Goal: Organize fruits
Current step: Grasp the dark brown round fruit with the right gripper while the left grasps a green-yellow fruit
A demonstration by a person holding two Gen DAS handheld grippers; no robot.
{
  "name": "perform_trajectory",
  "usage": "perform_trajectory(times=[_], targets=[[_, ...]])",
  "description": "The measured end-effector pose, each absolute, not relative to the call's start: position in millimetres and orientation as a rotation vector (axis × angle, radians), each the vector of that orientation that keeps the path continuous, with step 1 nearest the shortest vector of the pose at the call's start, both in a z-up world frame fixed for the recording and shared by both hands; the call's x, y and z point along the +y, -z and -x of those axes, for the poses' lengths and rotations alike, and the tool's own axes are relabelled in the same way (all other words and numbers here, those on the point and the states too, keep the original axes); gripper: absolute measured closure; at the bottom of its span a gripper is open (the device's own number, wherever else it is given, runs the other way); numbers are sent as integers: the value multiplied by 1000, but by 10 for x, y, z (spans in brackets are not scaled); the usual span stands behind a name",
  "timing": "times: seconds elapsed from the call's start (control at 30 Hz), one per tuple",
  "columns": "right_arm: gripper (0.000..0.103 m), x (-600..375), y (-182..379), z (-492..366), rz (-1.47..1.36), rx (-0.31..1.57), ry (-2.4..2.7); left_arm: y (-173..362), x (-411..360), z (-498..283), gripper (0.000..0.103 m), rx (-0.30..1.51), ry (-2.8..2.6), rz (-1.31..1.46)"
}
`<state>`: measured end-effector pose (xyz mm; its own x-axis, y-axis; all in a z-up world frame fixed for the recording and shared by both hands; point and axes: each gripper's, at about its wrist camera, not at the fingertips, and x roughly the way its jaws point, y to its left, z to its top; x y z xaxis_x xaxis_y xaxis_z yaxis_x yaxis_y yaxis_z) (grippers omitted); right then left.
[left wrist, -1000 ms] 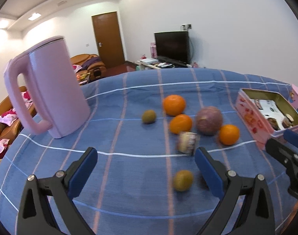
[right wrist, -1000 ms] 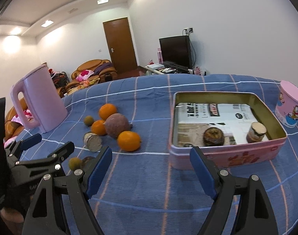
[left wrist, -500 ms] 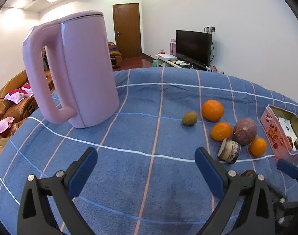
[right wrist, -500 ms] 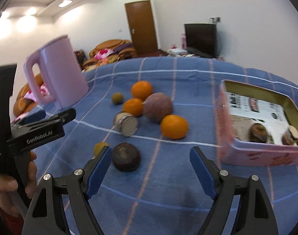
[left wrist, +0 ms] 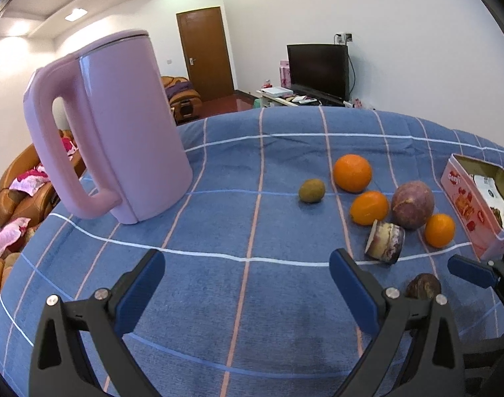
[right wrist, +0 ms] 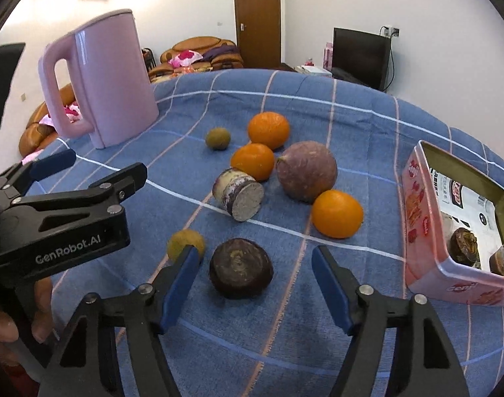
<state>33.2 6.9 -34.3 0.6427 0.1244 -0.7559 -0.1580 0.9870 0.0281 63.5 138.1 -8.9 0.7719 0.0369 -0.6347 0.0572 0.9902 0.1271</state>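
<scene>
Fruits lie on the blue checked cloth: three oranges (right wrist: pixel 268 130) (right wrist: pixel 252 160) (right wrist: pixel 337 213), a round purple fruit (right wrist: pixel 306 171), a green-brown fruit (right wrist: pixel 218 138), a small yellow fruit (right wrist: pixel 185 242), a cut purple-white piece (right wrist: pixel 238 194) and a dark brown fruit (right wrist: pixel 241 268). My right gripper (right wrist: pixel 255 284) is open, its jaws on either side of the dark brown fruit, just short of it. My left gripper (left wrist: pixel 247 289) is open and empty over bare cloth; it also shows in the right wrist view (right wrist: pixel 89 172). The dark fruit (left wrist: pixel 423 285) sits behind its right finger.
A pink kettle (left wrist: pixel 119 152) stands at the left. An open pink tin (right wrist: pixel 457 228) holding several items sits at the right. A sofa, a door and a TV are beyond the table.
My right gripper has moved forward and down so the dark brown fruit sits between its jaws. My left gripper has shifted slightly; the kettle looks a little farther.
</scene>
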Motion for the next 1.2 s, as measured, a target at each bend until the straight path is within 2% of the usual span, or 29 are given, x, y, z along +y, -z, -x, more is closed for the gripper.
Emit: perform_trajectory(times=[0.1, 0.17, 0.3, 0.33, 0.6, 0.87, 0.97, 1.07, 1.13, 1.2], targets=[[33, 67, 395, -366, 39, 888, -166, 88, 1369, -633, 1, 686, 15, -152], [47, 62, 433, -393, 30, 914, -174, 93, 1365, -637, 1, 689, 18, -154], [57, 99, 418, -366, 55, 908, -180, 101, 1346, -639, 1, 687, 22, -163], [63, 108, 414, -350, 61, 905, -182, 103, 1338, -634, 1, 685, 23, -168], [63, -187, 272, -218, -28, 807, -110, 95, 1276, -579, 1, 681, 66, -178], [63, -572, 77, 26, -9, 659, 43, 54, 1057, -395, 4, 696, 355, -162], [63, -669, 71, 27, -48, 660, 43, 126, 875, -341, 10, 733, 449, -222], [63, -702, 80, 35, -60, 661, 35, 263, 691, -350, 23, 793, 450, -304], [63, -691, 89, 15, -60, 666, 29, 297, 666, -384, 35, 829, 466, -288], [63, -686, 98, 6, -63, 670, 23, 318, 682, -421, 36, 855, 468, -258]])
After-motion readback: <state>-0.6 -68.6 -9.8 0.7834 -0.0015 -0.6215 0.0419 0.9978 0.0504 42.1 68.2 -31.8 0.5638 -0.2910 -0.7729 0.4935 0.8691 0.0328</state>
